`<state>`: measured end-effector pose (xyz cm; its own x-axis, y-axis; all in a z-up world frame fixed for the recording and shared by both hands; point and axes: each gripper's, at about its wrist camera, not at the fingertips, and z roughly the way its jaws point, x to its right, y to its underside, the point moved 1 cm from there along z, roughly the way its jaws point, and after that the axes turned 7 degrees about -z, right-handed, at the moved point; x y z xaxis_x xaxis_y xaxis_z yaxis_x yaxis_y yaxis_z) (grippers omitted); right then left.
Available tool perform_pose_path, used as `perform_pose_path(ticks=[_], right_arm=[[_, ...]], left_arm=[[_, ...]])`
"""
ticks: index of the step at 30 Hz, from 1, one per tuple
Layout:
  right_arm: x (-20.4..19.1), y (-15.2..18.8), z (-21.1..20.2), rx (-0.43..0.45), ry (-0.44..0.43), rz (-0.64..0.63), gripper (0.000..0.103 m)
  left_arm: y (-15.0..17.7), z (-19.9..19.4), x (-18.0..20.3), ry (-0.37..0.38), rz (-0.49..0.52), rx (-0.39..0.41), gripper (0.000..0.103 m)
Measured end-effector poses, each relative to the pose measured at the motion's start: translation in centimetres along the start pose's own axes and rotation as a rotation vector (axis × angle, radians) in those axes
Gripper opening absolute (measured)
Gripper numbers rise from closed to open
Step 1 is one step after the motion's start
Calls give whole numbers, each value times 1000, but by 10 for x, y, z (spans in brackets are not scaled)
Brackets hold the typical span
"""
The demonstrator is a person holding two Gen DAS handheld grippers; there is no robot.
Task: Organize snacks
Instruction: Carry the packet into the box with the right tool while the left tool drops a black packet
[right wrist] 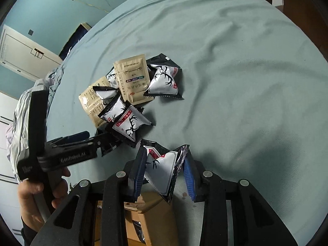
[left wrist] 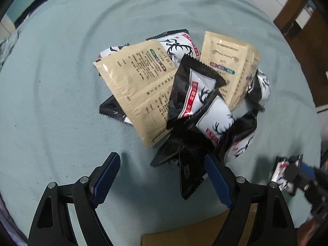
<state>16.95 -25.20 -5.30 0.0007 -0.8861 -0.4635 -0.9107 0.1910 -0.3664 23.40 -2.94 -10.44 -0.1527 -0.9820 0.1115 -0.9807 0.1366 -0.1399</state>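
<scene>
Two grippers work over a wrinkled pale-teal bedsheet (right wrist: 235, 78). Left of the heap of tan and black-and-white snack packets (left wrist: 180, 94), the left gripper (left wrist: 162, 176) hovers, jaws open. Right of it, the right gripper (right wrist: 164, 170) pinches a black-and-white antler-print packet (right wrist: 164, 170) above a brown cardboard box (right wrist: 155, 221).

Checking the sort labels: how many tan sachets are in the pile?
2. One tan sachet lies on the pile's left, partly under a black-and-white packet. The second tan sachet lies at the pile's far right. More may be hidden beneath the packets.
</scene>
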Motion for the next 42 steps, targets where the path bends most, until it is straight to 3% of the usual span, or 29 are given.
perform_pose_path(ticks=[5, 8, 10, 11, 18, 25, 31, 35, 39, 42], right_arm=[[-3, -1, -2, 19, 20, -16, 33], [-3, 3, -5, 27, 28, -14, 33], [-2, 4, -5, 29, 33, -12, 33], [-2, 5, -5, 30, 37, -11, 33], [-1, 16, -17, 60, 28, -1, 33], [2, 35, -50, 115, 38, 2, 33], [3, 66, -80, 218, 100, -26, 33], [4, 92, -105, 309, 34, 2, 33], [-11, 118, -132, 408, 5, -56, 33], [-17, 136, -141, 425, -33, -85, 33]], left_arm=[[-16, 11, -2, 49, -44, -44, 83], [-20, 17, -3, 82, -57, -66, 56], [-19, 17, 0, 83, -54, -61, 44], [-18, 16, 2, 115, -50, -67, 29], [1, -2, 2, 94, -52, -33, 26], [38, -69, -28, 43, -94, 135, 26], [94, -104, -32, -13, -44, 234, 26], [134, -130, -46, -8, -29, 281, 26], [160, -145, -44, 11, -40, 336, 26], [178, -150, -37, 42, -4, 350, 26]])
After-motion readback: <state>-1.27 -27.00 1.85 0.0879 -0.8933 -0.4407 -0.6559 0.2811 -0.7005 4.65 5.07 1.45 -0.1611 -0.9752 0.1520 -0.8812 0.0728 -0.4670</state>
